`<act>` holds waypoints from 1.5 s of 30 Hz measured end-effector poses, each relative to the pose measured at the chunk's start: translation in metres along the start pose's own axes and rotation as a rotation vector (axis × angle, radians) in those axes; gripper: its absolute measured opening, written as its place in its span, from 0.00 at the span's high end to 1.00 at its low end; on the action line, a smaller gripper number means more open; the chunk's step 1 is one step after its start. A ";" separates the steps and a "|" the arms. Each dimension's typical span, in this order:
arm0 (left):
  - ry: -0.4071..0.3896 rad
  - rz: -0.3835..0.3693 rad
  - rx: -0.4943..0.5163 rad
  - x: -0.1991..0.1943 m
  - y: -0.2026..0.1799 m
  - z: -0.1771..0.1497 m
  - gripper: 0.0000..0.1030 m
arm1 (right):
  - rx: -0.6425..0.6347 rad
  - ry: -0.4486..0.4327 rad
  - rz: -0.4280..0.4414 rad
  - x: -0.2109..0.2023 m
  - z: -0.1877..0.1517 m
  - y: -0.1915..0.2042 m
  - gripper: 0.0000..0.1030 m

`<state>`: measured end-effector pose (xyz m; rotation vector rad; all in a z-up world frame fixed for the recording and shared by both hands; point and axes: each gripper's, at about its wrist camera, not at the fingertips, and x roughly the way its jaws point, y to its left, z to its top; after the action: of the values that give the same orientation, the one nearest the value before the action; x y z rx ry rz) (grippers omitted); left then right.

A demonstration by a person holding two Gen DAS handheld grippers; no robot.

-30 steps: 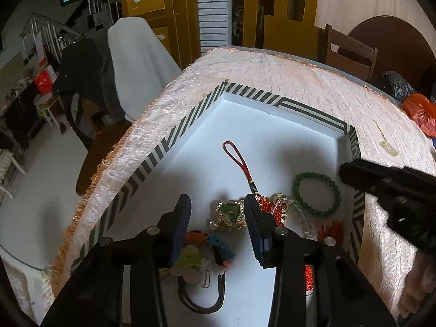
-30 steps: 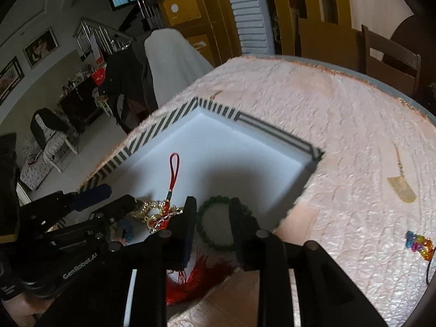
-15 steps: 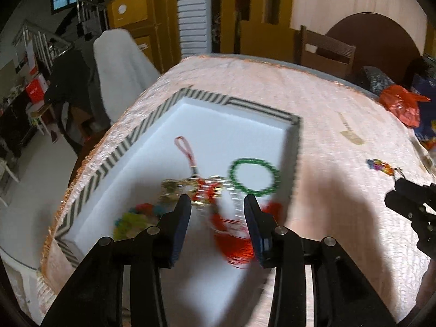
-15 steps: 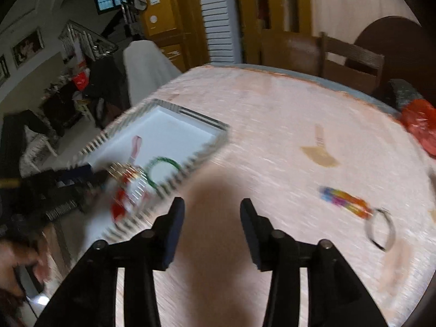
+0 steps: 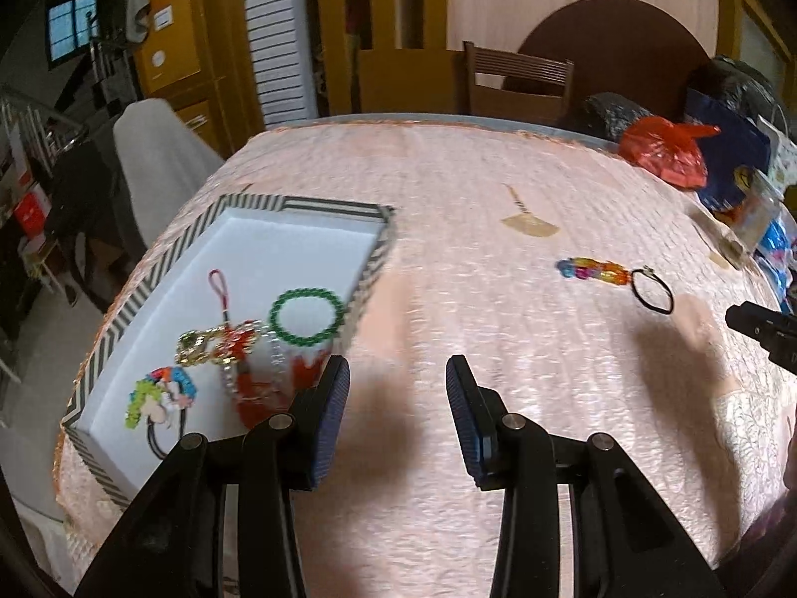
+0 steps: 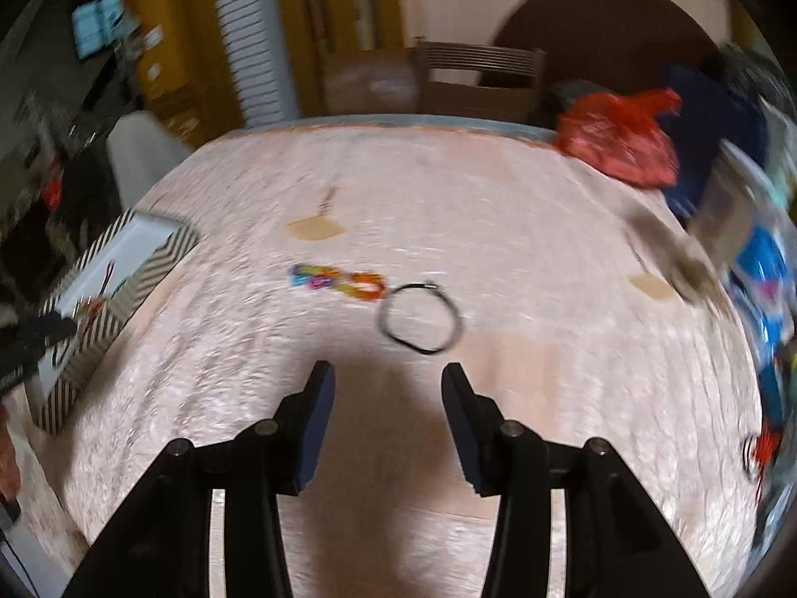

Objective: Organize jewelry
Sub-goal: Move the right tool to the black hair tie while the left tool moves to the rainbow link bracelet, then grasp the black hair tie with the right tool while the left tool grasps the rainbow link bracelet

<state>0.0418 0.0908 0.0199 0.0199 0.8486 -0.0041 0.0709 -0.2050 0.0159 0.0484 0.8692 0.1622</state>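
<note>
A striped-rim white tray (image 5: 299,209) lies at the table's left. It holds a green bead bracelet (image 5: 306,316), a red tassel charm with gold pendant (image 5: 224,344) and a colourful bead hair tie (image 5: 159,393). On the cloth to the right lie a multicoloured bead piece (image 5: 593,269) and a black hair tie (image 5: 652,291); both also show in the right wrist view, bead piece (image 6: 338,281) and hair tie (image 6: 418,319). My left gripper (image 5: 397,393) is open and empty beside the tray. My right gripper (image 6: 383,398) is open and empty just short of the black hair tie.
The table has a pink textured cloth (image 5: 498,349). A red plastic bag (image 5: 665,152), blue packages (image 6: 757,269) and other clutter sit at the right edge. A wooden chair (image 5: 518,79) stands behind the table. Tan patches (image 5: 530,224) mark the cloth.
Both grippers have swung right, away from the tray, and have opened wider. The right gripper now faces the black hair tie and the bead piece; the tray has slid to the left.
</note>
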 end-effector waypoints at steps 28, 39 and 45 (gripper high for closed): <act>0.037 -0.126 0.143 0.079 -0.100 -0.027 0.39 | 0.084 0.040 -0.011 0.065 0.011 -0.054 0.54; 0.048 -0.160 0.129 0.081 -0.097 -0.026 0.24 | -0.107 0.056 -0.093 0.125 0.029 -0.021 0.80; 0.036 -0.219 0.215 0.088 -0.110 0.009 0.24 | -0.085 0.159 -0.139 0.109 0.016 -0.024 0.97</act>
<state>0.1052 -0.0193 -0.0422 0.1293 0.8793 -0.3019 0.1546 -0.2108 -0.0589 -0.1052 1.0202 0.0727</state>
